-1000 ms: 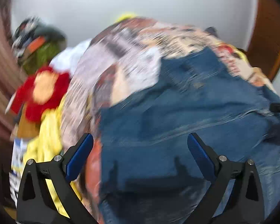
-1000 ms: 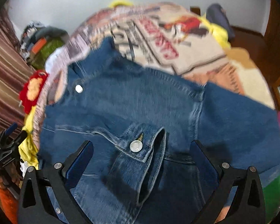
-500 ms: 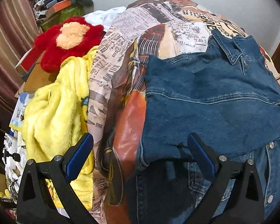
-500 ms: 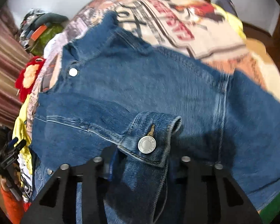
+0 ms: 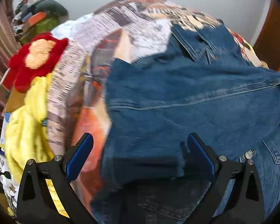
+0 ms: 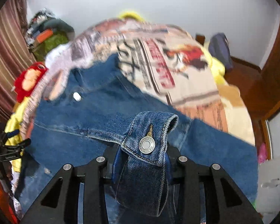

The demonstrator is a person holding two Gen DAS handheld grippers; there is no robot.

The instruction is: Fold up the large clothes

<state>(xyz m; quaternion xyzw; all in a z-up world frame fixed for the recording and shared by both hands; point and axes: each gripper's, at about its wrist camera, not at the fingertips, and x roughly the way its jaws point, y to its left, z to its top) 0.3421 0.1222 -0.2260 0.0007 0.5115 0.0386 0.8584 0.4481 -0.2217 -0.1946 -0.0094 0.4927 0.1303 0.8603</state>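
Only in the right wrist view: right gripper [image 6: 141,160] pinching the cuff [image 6: 149,140] of the denim jacket [image 5: 186,100], lifted higher than before. Left gripper [image 5: 140,155] spread wide above jacket on the printed bedspread [image 5: 121,28].

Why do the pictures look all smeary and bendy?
Left wrist view: the denim jacket and printed bedspread are streaked with motion blur, while the open left gripper stays sharp. Right wrist view: the cuff pinched in the right gripper is crisp, the background smeared. Both fisheye lenses curve the edges.
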